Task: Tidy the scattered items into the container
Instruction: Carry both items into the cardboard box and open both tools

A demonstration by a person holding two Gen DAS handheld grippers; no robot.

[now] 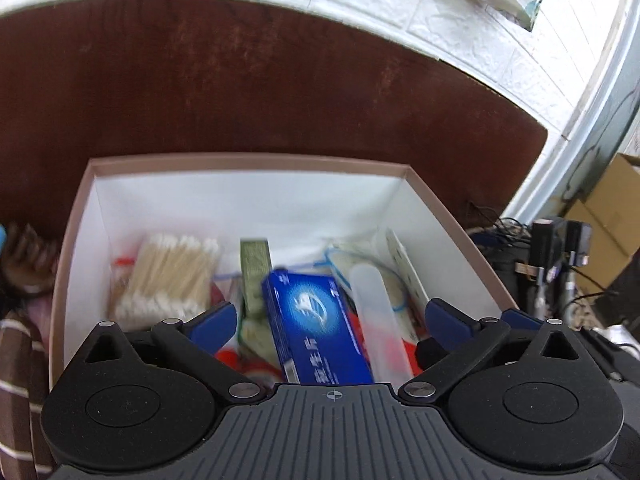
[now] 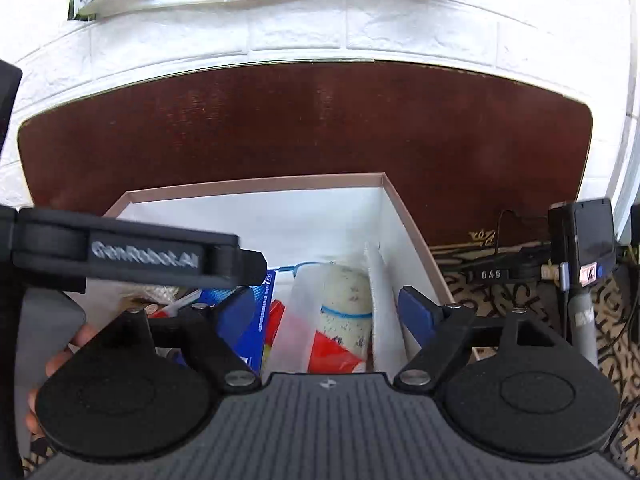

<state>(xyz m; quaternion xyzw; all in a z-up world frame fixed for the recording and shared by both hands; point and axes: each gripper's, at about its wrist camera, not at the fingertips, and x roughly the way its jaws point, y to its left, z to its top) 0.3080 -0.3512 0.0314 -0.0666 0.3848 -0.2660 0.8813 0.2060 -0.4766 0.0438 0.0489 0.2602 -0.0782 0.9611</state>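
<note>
A box with a pinkish rim (image 1: pixel 248 159) and white inner walls stands on the dark brown table. Inside lie a pack of cotton swabs (image 1: pixel 164 276), a green carton (image 1: pixel 256 272), a blue carton (image 1: pixel 316 320), a translucent case (image 1: pixel 376 312) and a speckled white roll with a blue band (image 2: pixel 348 304). My left gripper (image 1: pixel 330 320) hangs open over the box, the blurred blue carton below its gap and touching neither pad. My right gripper (image 2: pixel 326 312) is open above the box's right side, over the translucent case (image 2: pixel 304 312). The left gripper (image 2: pixel 252 266) crosses the right wrist view from the left.
A white brick wall runs behind the table (image 2: pixel 304 120). A black device on a stand (image 2: pixel 580 240) and cables sit right of the box, over a patterned cloth (image 2: pixel 500 292). A cardboard carton (image 1: pixel 616 216) is far right. A brown striped cloth (image 1: pixel 16 360) and a hand (image 2: pixel 60 360) are at left.
</note>
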